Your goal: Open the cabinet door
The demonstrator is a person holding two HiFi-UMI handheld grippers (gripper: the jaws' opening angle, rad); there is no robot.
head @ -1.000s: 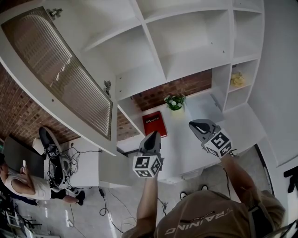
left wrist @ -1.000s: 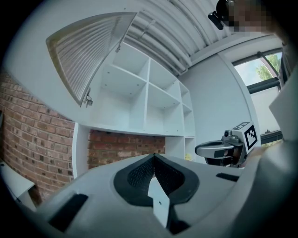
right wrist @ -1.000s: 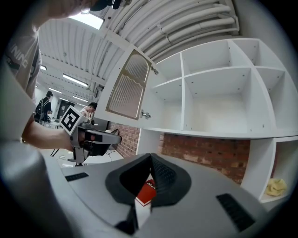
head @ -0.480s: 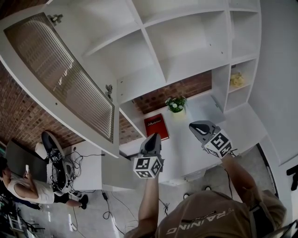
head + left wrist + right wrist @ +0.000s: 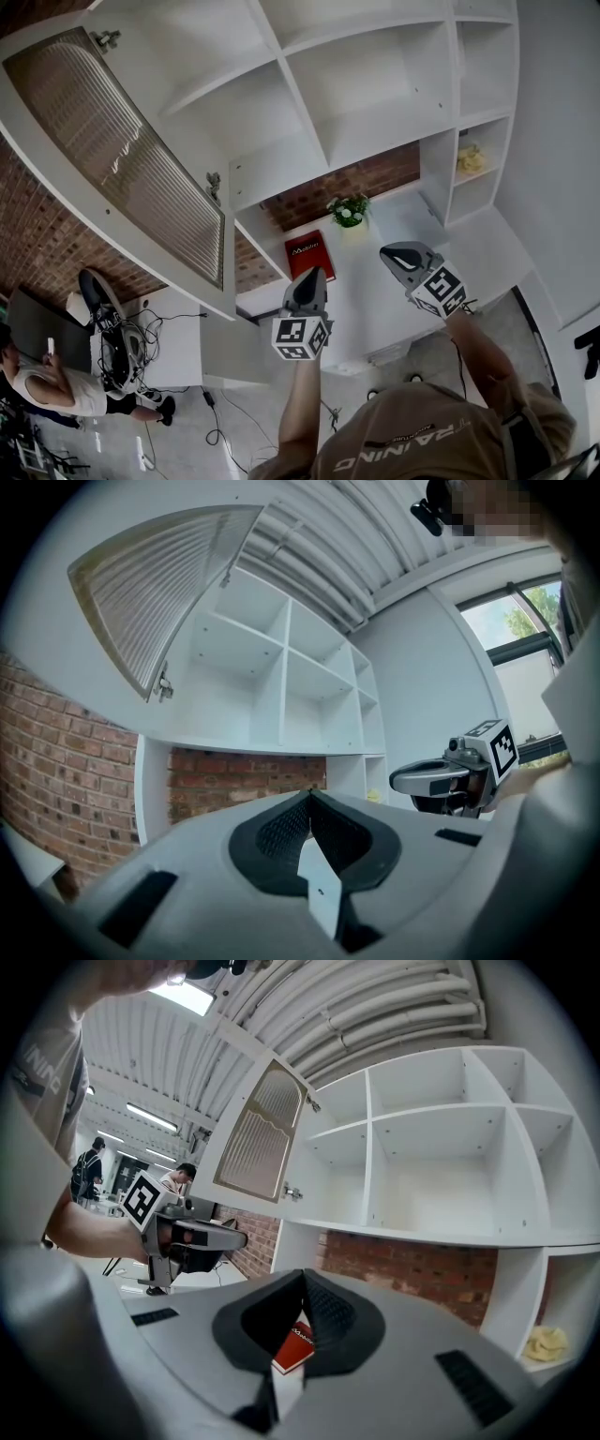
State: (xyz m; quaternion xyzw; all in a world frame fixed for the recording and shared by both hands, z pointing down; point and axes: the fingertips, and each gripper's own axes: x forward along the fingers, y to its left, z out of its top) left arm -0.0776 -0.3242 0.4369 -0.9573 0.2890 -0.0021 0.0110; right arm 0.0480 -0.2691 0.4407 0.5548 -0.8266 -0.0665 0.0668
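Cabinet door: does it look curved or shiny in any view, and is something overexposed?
Head view: the cabinet door bows from lens distortion, glare streaks on its ribbed pane. Left gripper view: the window is bright and pale. Right gripper view: the ceiling lamp burns white.

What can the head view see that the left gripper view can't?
Only the head view shows the red book, the plant and a person at the lower left. Only the left gripper view shows the window with trees outside and the ceiling. Both show the open door, the white shelves, the brick wall and the right gripper.
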